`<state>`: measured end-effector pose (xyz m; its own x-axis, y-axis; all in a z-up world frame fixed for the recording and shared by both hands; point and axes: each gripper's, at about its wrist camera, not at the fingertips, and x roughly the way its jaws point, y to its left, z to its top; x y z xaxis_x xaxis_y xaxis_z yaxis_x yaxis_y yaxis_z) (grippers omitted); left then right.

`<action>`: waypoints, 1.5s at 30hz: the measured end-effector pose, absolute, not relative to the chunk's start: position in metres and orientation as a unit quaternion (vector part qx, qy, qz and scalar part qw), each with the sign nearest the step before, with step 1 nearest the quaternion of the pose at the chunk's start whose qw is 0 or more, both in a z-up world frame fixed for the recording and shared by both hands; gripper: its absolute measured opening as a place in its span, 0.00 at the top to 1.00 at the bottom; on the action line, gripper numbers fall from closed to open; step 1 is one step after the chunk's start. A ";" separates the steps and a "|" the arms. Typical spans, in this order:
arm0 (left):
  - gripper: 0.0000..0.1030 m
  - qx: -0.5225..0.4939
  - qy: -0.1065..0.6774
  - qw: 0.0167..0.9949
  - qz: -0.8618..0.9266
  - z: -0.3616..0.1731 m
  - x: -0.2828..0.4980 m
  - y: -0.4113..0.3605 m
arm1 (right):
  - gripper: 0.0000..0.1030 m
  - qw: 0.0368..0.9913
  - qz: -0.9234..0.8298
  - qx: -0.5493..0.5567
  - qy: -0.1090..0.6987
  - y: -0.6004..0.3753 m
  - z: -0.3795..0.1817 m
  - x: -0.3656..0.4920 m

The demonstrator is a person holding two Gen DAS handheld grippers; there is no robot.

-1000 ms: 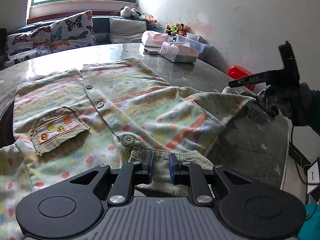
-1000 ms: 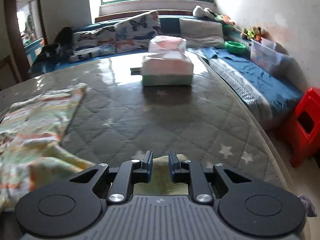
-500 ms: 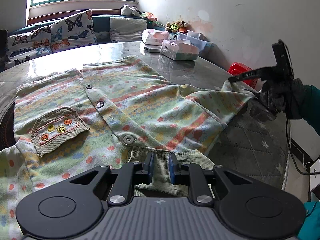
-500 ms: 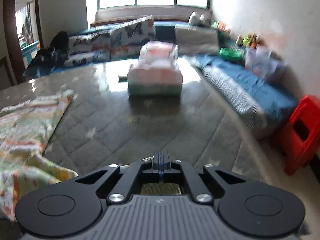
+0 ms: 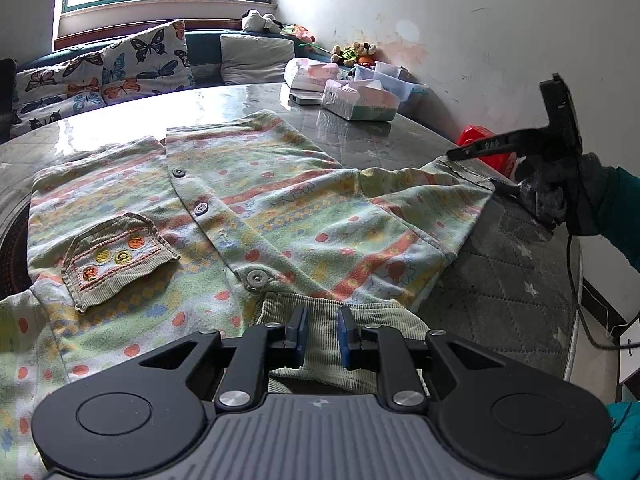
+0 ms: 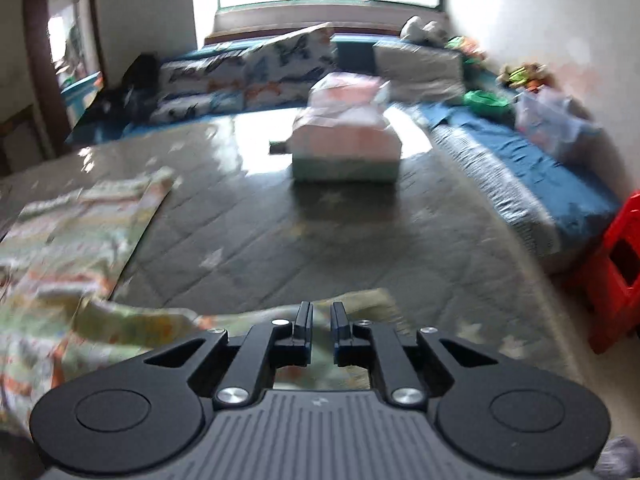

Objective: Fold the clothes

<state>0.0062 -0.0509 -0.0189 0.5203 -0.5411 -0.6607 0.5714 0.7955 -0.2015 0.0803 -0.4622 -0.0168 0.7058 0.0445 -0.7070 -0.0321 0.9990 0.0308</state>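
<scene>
My left gripper (image 5: 320, 334) has its fingers spread a little, one on each side of the ribbed corduroy collar (image 5: 332, 320) of the shirt (image 5: 256, 200), but I cannot tell whether the pads touch the cloth. The shirt lies flat on the quilted surface (image 5: 508, 280), reaching ahead of these fingers and to their left, buttons up the front and a corduroy pocket (image 5: 116, 256) ahead and to the left. One sleeve (image 5: 420, 196) runs out ahead to the right, where its cuff meets my right gripper (image 5: 472, 152), seen there from the side in my gloved hand (image 5: 560, 192). In the right wrist view, which is blurred, the right gripper (image 6: 320, 320) has its fingers slightly apart with the pale green sleeve edge (image 6: 360, 300) lying under and between them; no firm pinch shows. Straight ahead of those fingers, well apart, sits a tissue pack (image 6: 344, 148) on the surface.
</scene>
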 end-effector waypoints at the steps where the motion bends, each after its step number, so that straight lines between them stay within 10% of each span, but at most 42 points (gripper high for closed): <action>1: 0.83 0.021 0.371 0.872 -0.319 -0.019 0.006 -0.051 | 0.88 0.922 0.020 0.008 0.387 -0.460 -0.021 0.083; 45: 0.82 0.010 0.367 0.874 -0.318 -0.021 0.003 -0.046 | 0.86 0.918 -0.008 0.020 0.395 -0.477 -0.023 0.033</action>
<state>0.0034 -0.0464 -0.0208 0.5280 -0.5496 -0.6475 0.5637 0.7970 -0.2169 0.0335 -0.4774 -0.0227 0.6880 0.0007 -0.7257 0.0313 0.9990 0.0307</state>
